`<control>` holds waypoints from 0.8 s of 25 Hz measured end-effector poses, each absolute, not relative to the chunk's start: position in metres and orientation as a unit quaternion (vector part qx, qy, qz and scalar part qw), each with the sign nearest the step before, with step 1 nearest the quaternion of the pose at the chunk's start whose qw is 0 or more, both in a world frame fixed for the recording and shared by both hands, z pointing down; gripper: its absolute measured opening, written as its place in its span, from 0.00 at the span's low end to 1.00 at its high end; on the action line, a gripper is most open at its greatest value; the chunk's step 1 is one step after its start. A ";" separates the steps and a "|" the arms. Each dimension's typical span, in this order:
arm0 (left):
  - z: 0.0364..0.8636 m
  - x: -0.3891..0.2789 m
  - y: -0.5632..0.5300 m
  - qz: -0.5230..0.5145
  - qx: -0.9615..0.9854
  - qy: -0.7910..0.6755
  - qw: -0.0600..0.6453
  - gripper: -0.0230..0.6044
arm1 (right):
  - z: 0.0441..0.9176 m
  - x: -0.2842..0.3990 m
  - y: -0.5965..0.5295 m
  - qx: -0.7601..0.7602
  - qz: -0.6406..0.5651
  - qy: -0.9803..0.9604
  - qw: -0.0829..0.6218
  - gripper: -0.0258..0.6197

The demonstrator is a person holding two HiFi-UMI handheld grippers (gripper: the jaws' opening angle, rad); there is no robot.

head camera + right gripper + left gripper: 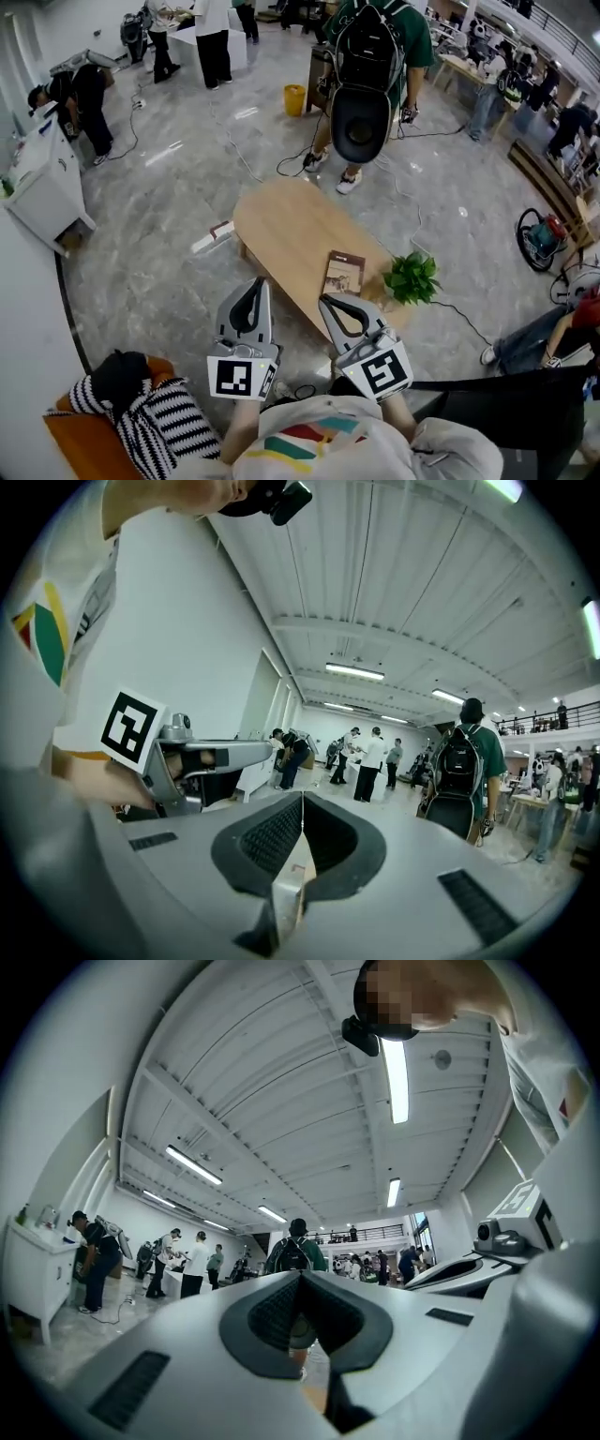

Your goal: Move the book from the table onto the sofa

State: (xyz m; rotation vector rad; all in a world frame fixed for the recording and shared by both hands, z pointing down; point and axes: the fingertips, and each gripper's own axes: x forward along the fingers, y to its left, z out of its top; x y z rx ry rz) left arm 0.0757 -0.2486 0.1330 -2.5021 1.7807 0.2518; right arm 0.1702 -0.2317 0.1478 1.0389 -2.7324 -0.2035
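A brown book (344, 272) lies flat near the front end of the oval wooden table (291, 225). My left gripper (257, 282) hovers over the floor at the table's near left edge, jaws together with nothing between them. My right gripper (326, 301) is just in front of the book, a little short of it, and is also shut and empty. In the left gripper view the jaws (300, 1275) meet at their tips and the right gripper (469, 1269) shows beside them. The right gripper view shows its shut jaws (302, 796). The orange sofa (70, 436) is at the lower left.
A small green plant (411, 277) stands on the table right of the book. A striped cushion (155, 417) lies on the sofa. A person with a backpack (367, 66) stands beyond the table. Cables cross the floor; a white cabinet (42, 192) is at the left.
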 end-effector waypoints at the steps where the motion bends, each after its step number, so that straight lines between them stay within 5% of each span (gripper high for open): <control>1: 0.130 0.075 -0.250 0.081 -0.808 0.583 0.032 0.04 | 0.143 0.169 -0.236 0.350 -0.062 -0.930 0.090 0.06; 12: 0.160 0.150 -0.302 0.041 -0.825 0.562 0.040 0.04 | 0.168 0.254 -0.296 0.401 0.039 -0.915 0.031 0.06; 20: 0.298 0.210 -0.345 -0.041 -0.857 0.510 0.059 0.04 | 0.335 0.311 -0.347 0.487 0.123 -0.862 0.074 0.06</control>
